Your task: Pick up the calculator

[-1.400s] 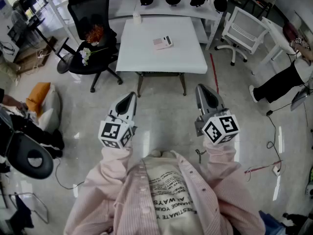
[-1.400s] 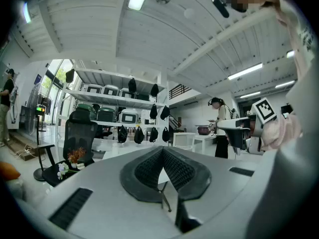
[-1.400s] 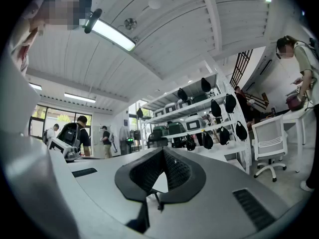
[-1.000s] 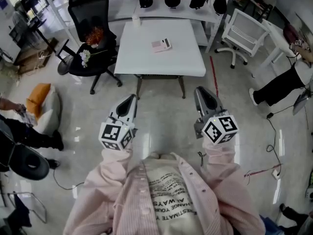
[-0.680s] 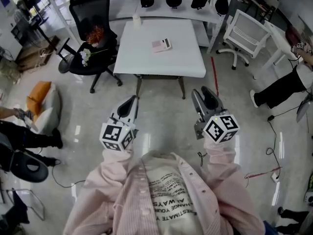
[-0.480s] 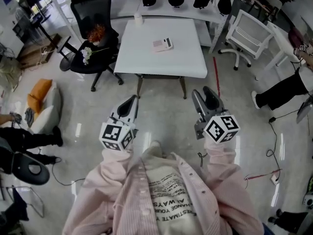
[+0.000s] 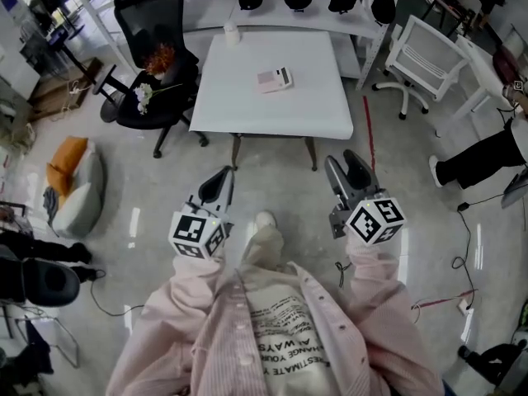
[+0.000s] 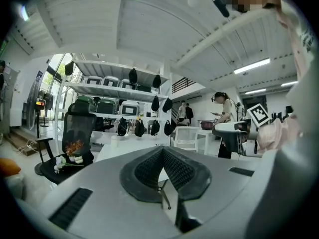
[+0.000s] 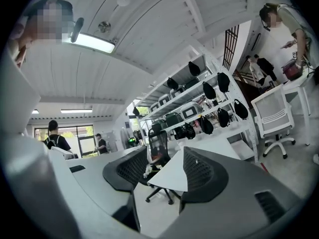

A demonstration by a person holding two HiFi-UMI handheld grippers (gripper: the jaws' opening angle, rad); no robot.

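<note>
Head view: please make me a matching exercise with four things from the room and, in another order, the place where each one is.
Things:
1. calculator
2. flowers
3. white chair
4. orange cushion

Places, as the head view shows them:
A. to the right of the white table
B. on top of that table
C. on the seat of the black chair
D. at the far left, low by the floor

Right pairs: 1-B, 2-C, 3-A, 4-D.

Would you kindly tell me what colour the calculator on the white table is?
The calculator is pale pink; the head view shows it best.
</note>
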